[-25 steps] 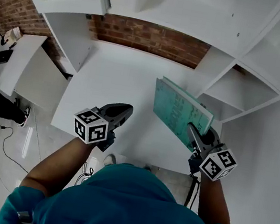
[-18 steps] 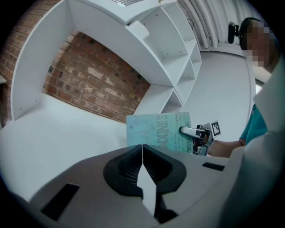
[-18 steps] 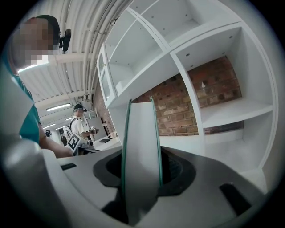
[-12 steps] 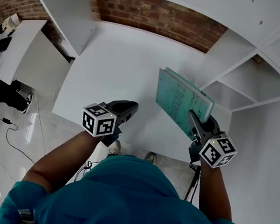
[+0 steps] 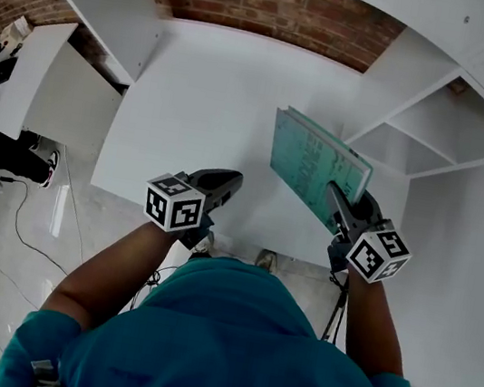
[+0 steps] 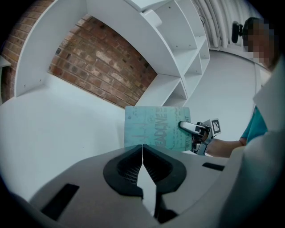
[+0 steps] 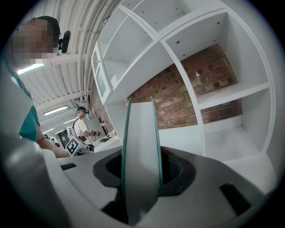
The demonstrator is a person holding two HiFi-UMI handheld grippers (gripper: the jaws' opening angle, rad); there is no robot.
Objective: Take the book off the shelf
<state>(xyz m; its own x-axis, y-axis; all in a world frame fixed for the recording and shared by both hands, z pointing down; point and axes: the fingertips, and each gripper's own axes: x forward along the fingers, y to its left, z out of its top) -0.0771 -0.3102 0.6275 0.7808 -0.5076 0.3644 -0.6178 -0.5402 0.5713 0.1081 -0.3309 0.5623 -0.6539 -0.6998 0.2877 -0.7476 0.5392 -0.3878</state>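
Note:
A teal-covered book [image 5: 313, 163] stands on edge, held above the white desk [image 5: 201, 108] at its right side, clear of the shelf unit. My right gripper [image 5: 340, 198] is shut on its near edge; in the right gripper view the book's pages [image 7: 141, 147] fill the space between the jaws. From the left gripper view the book's cover [image 6: 156, 127] shows with the right gripper [image 6: 187, 127] clamped on it. My left gripper [image 5: 223, 185] hovers over the desk's front edge, shut with nothing in it, its pads [image 6: 141, 167] touching.
White shelf compartments [image 5: 437, 129] stand at the right, a brick wall [image 5: 274, 0] behind the desk. A side table [image 5: 22, 78] and cables on the floor lie at the left. In the right gripper view another person [image 7: 83, 127] stands far off.
Both grippers have come down toward the desk, the right one carrying the book with it. The book's tilt is nearly the same.

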